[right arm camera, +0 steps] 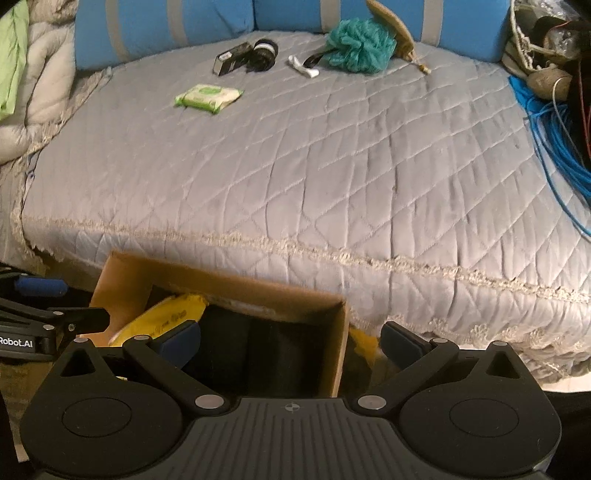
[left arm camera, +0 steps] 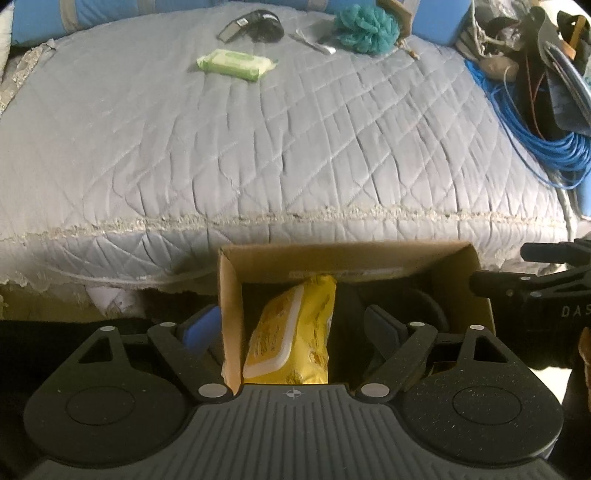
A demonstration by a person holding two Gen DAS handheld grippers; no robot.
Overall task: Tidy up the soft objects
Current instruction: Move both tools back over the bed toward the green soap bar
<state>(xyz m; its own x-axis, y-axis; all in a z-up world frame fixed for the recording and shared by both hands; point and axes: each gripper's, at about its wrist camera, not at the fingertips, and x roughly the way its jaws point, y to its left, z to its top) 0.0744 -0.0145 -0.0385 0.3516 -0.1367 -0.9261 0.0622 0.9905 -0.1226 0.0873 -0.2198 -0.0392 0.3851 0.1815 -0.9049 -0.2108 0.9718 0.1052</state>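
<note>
Both grippers hang over the open brown cardboard box [left arm camera: 458, 258] below the grey quilted bed's [left arm camera: 258, 147] near edge. Left gripper [left arm camera: 291, 325] wide open, straddling the left wall, gripping nothing; right gripper [right arm camera: 291, 339] likewise astride the right wall. Yellow wipes pack [left arm camera: 291, 332] lies inside, evidently stowed; green wipes pack [left arm camera: 236, 64] and teal mesh sponge [left arm camera: 365, 27] remain near the bed's far edge.

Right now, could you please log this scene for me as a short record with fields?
surface: grey quilted bed
container: cardboard box at the bed's near edge
in box: yellow wipes pack
on bed: green wipes pack, teal bath pouf
left tongs: open, straddling the box's left wall
right tongs: open, straddling the box's right wall
</note>
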